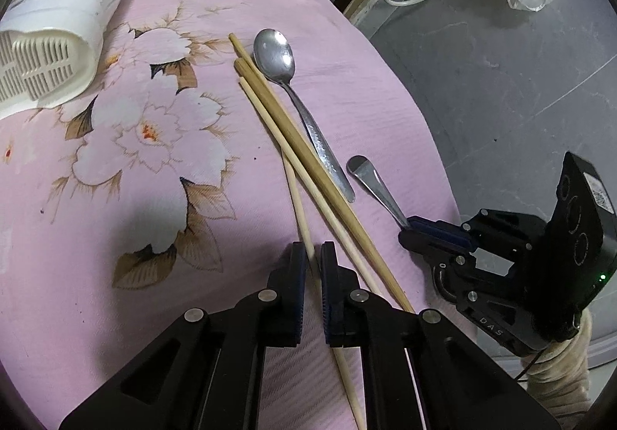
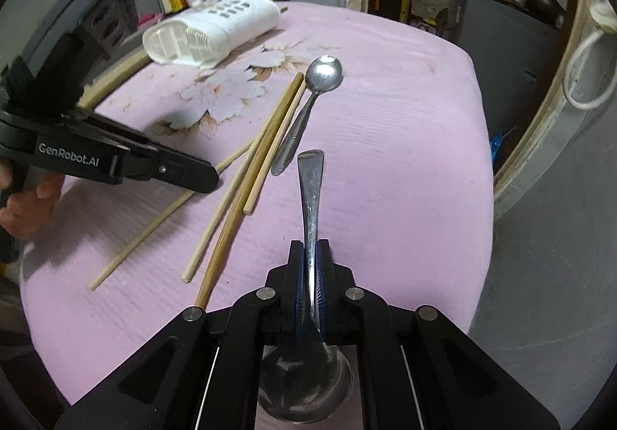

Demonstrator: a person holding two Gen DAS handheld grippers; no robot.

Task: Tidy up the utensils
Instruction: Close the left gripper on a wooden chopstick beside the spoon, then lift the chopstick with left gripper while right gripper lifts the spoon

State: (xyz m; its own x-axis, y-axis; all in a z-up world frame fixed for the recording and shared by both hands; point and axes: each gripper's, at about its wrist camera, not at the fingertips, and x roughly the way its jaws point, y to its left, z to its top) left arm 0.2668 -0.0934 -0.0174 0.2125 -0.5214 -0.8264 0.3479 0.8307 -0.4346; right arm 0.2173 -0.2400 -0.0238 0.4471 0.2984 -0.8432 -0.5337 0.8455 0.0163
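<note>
Utensils lie on the pink floral tabletop (image 1: 115,314). Left gripper (image 1: 313,256) is closed on a pale chopstick (image 1: 299,198) near the front edge. Right gripper (image 2: 311,256) is clamped on a steel spoon (image 2: 310,198), handle pointing forward. A second spoon (image 1: 277,59) and three more chopsticks (image 1: 293,137) rest mid-tabletop. The white utensil holder (image 1: 58,36) lies on its side at the far left corner.

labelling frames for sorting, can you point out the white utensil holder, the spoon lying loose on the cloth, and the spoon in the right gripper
white utensil holder (image 1: 58,44): left wrist view, on its side wall near the slotted base.
loose spoon (image 1: 274,56): left wrist view, on its bowl.
held spoon (image 2: 311,183): right wrist view, on its handle above the pads.
</note>
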